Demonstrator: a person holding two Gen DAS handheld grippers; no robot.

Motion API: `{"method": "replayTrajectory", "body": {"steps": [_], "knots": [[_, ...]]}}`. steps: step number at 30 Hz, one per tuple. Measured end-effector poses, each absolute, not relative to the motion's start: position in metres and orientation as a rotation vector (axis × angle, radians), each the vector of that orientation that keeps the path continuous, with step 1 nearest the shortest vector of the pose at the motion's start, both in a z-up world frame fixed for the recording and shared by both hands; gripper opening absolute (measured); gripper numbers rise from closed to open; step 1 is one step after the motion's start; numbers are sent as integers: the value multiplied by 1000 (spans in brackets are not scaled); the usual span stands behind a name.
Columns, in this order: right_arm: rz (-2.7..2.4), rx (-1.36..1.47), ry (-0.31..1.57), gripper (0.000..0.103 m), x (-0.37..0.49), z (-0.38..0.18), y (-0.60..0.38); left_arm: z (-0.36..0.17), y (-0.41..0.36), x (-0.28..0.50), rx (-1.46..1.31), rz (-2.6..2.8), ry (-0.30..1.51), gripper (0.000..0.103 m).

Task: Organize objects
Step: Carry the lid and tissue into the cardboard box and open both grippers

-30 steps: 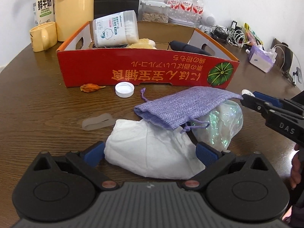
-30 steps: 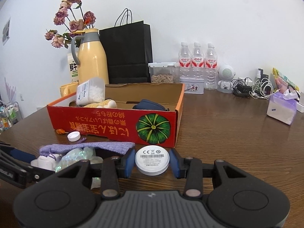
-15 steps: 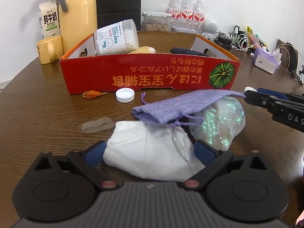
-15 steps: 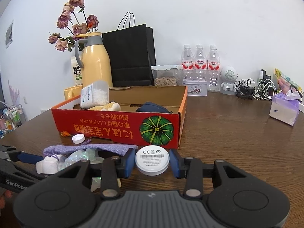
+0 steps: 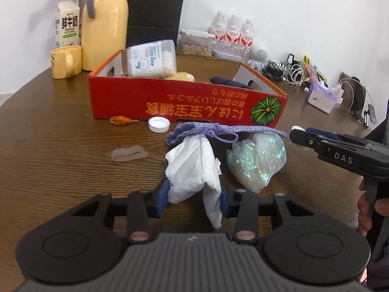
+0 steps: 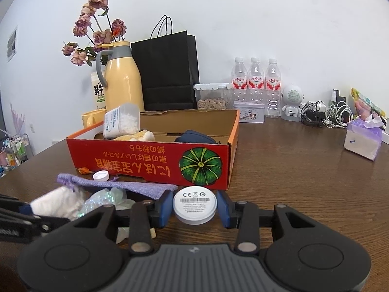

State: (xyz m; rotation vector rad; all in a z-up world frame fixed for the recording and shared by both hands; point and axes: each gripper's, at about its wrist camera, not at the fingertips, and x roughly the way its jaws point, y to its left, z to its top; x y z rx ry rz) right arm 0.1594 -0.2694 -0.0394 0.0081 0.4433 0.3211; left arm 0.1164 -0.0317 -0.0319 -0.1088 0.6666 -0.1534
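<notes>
Dark wood-grain desk: left gripper, its jaws having just been closing, pinches a crumpled white cloth; right gripper grasps a round white plastic puck.

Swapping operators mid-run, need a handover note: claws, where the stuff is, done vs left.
Left claw: just closed on the white tissue wad, pads pressing both sides; the purple drawstring pouch drapes over the wad's far end.
Right claw: shut on the white round puck, label up, just in front of the red box.
Already in the box: cotton swab tub, a yellowish item, a dark pouch.
On the table outside it: iridescent bag, white bottle cap, clear rubbery band, orange dried scrap.
Left: box the wad and puck, then probably the loose items.
</notes>
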Motion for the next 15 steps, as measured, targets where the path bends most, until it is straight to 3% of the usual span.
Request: {"method": "replayTrajectory", "body": {"steps": [15], "knots": [[325,-20,387,38,149,-24,-267,14,3,102,-113,-133,520,41]]}}
